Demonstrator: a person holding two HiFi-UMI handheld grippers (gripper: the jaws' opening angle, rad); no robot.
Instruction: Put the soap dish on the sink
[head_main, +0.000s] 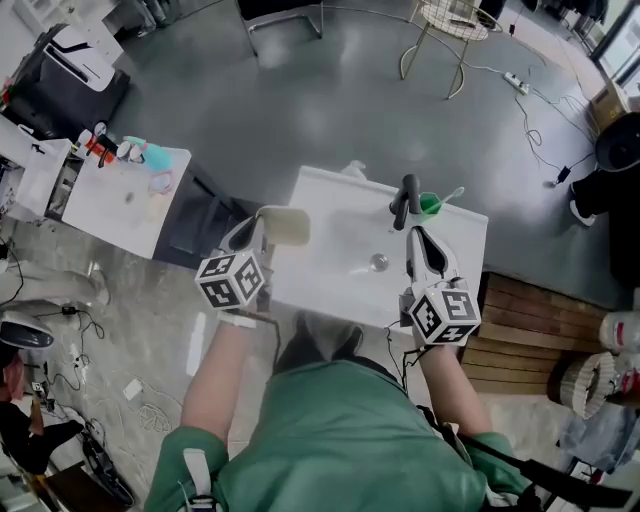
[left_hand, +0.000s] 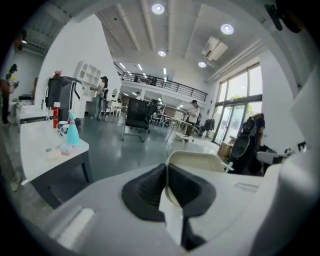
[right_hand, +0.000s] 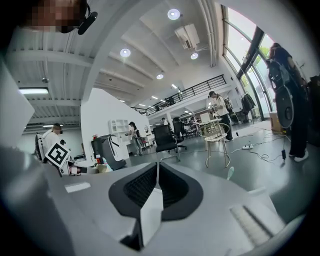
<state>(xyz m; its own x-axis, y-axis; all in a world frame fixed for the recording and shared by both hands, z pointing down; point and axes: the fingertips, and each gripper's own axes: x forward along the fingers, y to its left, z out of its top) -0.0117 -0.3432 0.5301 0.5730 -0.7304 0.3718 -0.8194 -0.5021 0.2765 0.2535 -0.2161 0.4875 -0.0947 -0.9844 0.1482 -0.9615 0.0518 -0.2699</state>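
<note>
My left hand-held gripper is clamped on the rim of the cream soap dish. The dish is left of frame centre, over the left edge of the white sink, its long axis running across the frame. My right hand-held gripper is closed on nothing, beside the black faucet.

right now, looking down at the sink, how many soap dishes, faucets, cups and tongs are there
soap dish: 1, cream, held in the left tongs
faucet: 1, black
cup: 1, green
tongs: 2, counting the right tongs, shut on nothing
total: 5
</note>
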